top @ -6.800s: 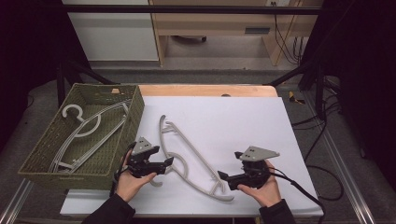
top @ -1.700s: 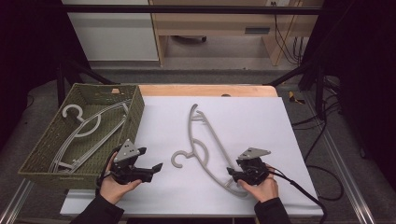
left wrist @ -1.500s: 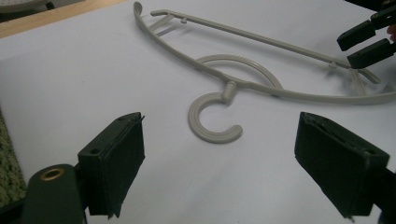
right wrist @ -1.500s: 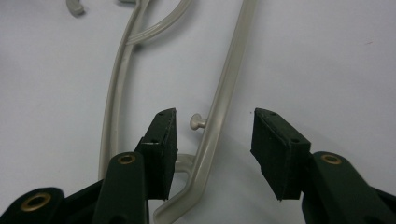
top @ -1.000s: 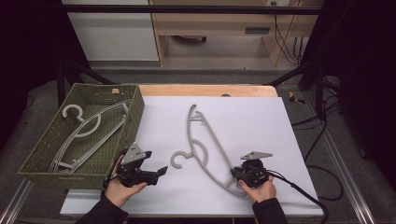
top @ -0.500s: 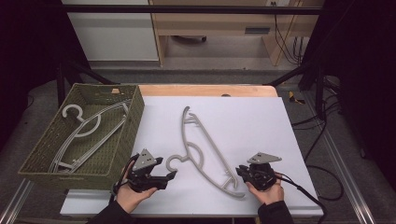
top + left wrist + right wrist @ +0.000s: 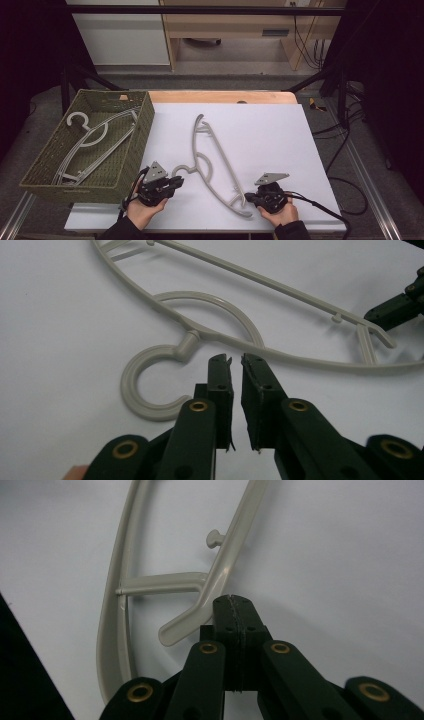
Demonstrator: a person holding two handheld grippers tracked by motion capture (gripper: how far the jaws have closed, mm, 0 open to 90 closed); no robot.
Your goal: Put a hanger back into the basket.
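Observation:
A beige plastic hanger (image 7: 222,160) lies flat on the white tabletop, its hook (image 7: 181,170) pointing left toward my left gripper (image 7: 176,182). In the left gripper view the hook (image 7: 131,390) curls just left of my left gripper (image 7: 236,360). Its jaws have just been closing and stand shut apart from a thin slit, with nothing between them. My right gripper (image 7: 248,200) sits at the hanger's near end. Its jaws have just closed the last bit. In the right gripper view the right gripper (image 7: 234,600) has its pads pressed together, and the hanger's end (image 7: 165,583) rests against the tip's left side.
A green woven basket (image 7: 132,155) stands at the left of the table and holds other beige hangers (image 7: 85,135). A black cable (image 7: 320,210) trails from the right gripper over the table's right front. The wooden table edge (image 7: 220,96) runs along the back.
The left gripper has shifted right to the hanger's hook and its jaws have shut. The hanger has turned, its far end swinging left. The right gripper has barely moved.

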